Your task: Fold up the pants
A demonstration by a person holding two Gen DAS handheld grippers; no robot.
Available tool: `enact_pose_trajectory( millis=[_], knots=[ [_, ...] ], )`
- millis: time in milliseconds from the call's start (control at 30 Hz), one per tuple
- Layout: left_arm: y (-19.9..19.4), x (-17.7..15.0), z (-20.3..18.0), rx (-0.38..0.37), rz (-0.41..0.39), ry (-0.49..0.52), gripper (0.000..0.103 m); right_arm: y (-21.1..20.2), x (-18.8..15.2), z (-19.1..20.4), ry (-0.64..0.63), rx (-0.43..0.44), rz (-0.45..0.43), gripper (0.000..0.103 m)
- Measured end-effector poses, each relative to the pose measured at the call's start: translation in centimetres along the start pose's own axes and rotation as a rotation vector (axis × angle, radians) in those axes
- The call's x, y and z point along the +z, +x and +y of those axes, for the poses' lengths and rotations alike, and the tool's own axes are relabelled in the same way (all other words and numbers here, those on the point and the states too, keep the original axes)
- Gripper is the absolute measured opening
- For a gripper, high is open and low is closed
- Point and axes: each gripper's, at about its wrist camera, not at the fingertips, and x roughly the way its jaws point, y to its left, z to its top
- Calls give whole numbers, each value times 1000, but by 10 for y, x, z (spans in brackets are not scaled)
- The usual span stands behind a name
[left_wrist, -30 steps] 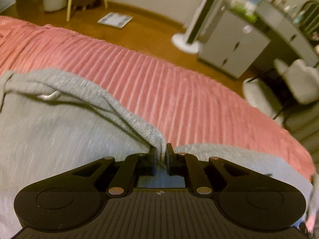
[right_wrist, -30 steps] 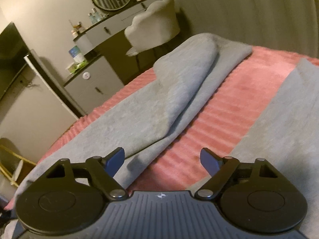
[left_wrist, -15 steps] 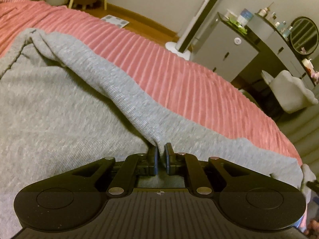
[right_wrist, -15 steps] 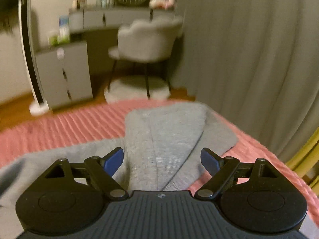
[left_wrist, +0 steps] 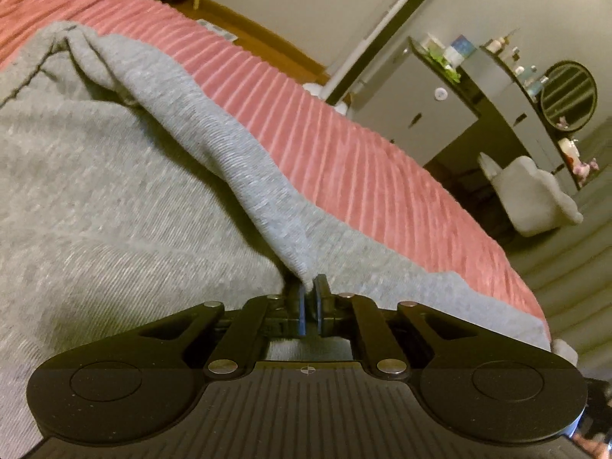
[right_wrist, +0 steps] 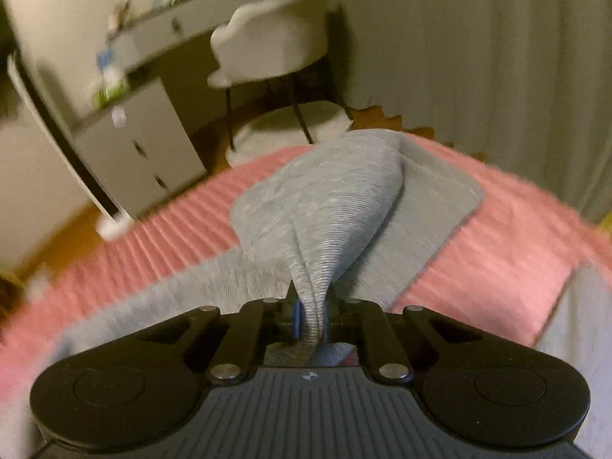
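Note:
Grey sweatpants [left_wrist: 114, 199] lie spread on a bed with a pink ribbed cover [left_wrist: 344, 145]. My left gripper [left_wrist: 310, 298] is shut on a raised edge of the pants, pulling a fold of fabric up from the waist side. In the right wrist view my right gripper [right_wrist: 310, 317] is shut on a pinched ridge of a grey pant leg [right_wrist: 336, 199], whose far end lies flat on the pink cover [right_wrist: 516, 237]. Another grey part of the pants [right_wrist: 581, 329] shows at the right edge.
A grey cabinet [left_wrist: 417, 103], a dresser with bottles and a round mirror [left_wrist: 570, 93] and a pale chair [right_wrist: 275, 38] stand beyond the bed. A white tower fan [left_wrist: 386, 30] stands on the wood floor. A grey curtain [right_wrist: 497, 57] hangs at the right.
My right gripper was open above the pant leg and is now shut on a ridge of it. My left gripper keeps its hold and has lifted the fabric edge further.

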Motion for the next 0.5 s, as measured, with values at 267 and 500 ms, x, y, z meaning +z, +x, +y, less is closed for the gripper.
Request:
enact_pose_trajectory(
  millis=[267,500],
  knots=[
    [-88,-22,-8,-6,-82,65,5,-132,-24,-68,82,147,-145,9],
    [-183,-84,35,-46,-42,96,3,-200,-81,-159,181,209,-101,11]
  ],
)
